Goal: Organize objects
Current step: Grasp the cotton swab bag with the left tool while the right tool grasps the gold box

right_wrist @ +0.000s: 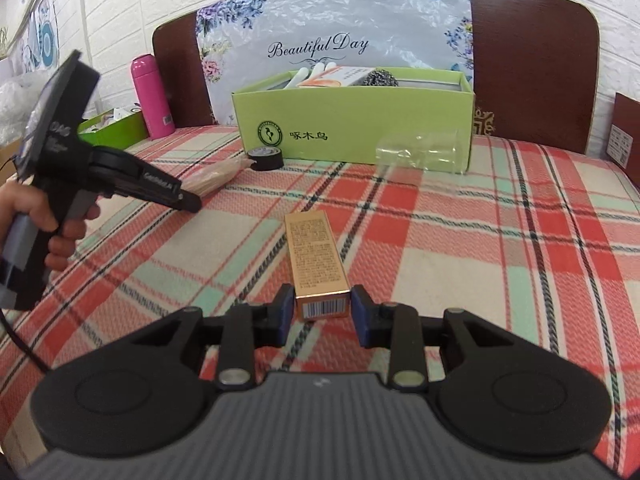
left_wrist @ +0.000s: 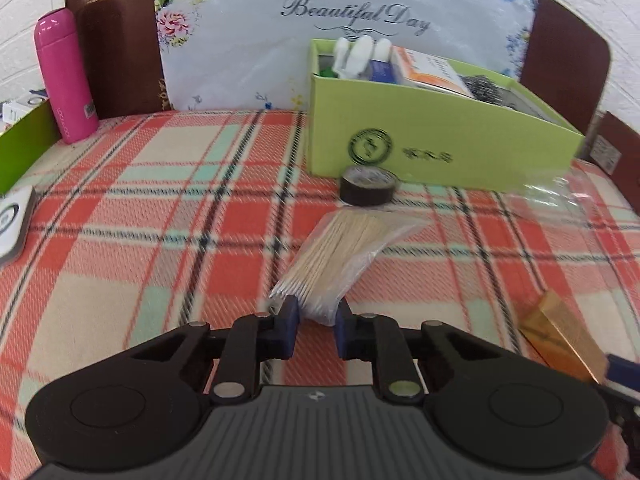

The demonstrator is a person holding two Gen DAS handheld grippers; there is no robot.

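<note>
In the left wrist view, my left gripper [left_wrist: 316, 320] is shut on the near end of a clear bag of thin wooden swab sticks [left_wrist: 340, 252] that lies on the plaid cloth. In the right wrist view, my right gripper [right_wrist: 322, 308] is shut on the barcode end of a long gold carton [right_wrist: 316, 256], which points away from me. The gold carton [left_wrist: 560, 332] also shows at the lower right of the left wrist view. A hand holds the left gripper [right_wrist: 192, 202] at the left, by the bag of sticks [right_wrist: 218, 176].
An open light-green box [right_wrist: 352, 120] with several items inside stands at the back by the headboard. A black tape roll [right_wrist: 266, 159] and a clear plastic cup [right_wrist: 424, 152] lie in front of it. A pink bottle [right_wrist: 152, 96] and a second green box [right_wrist: 112, 126] are at the left.
</note>
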